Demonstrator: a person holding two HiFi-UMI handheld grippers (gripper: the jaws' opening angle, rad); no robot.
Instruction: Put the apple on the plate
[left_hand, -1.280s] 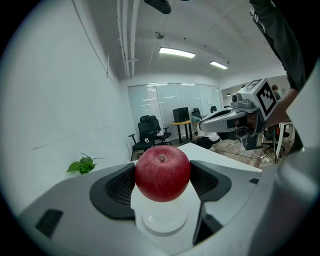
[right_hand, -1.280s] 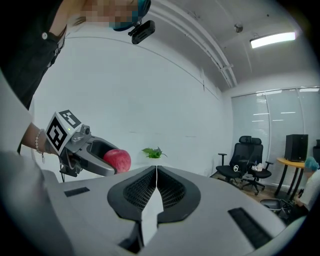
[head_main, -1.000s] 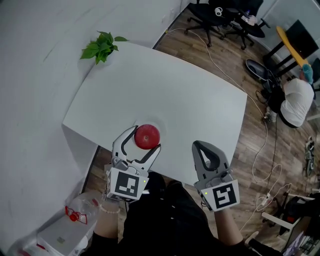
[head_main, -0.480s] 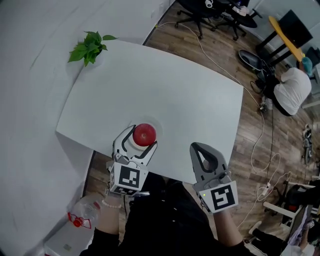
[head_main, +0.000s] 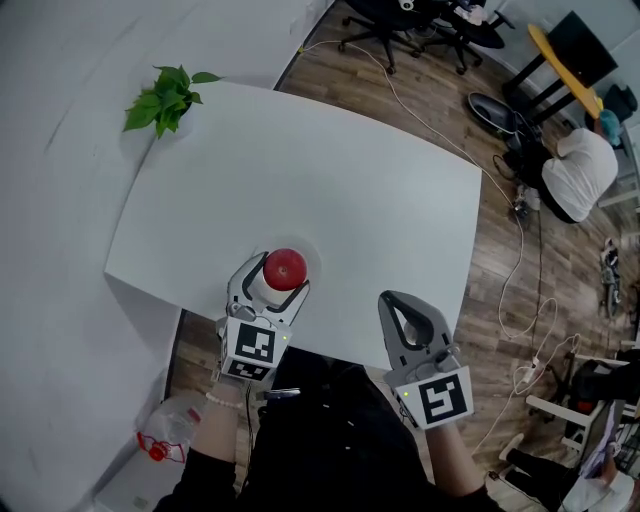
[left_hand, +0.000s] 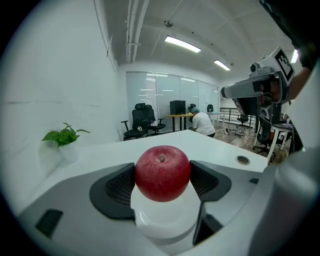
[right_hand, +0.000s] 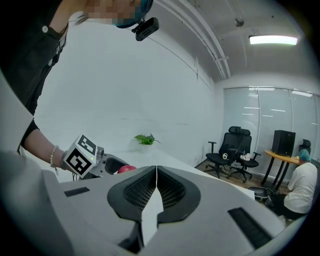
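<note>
Apple (left_hand: 162, 173), clamped in the left gripper (head_main: 279, 277) just over the white plate (left_hand: 165, 221), could roll toward the table (head_main: 330, 180) edge if released off-centre; the right gripper (right_hand: 156, 189) is closed, empty.

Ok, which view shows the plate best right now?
The left gripper view: the white plate sits close, directly under the apple. The head view gives only a faint rim against the white table. The right gripper view doesn't show it.
</note>
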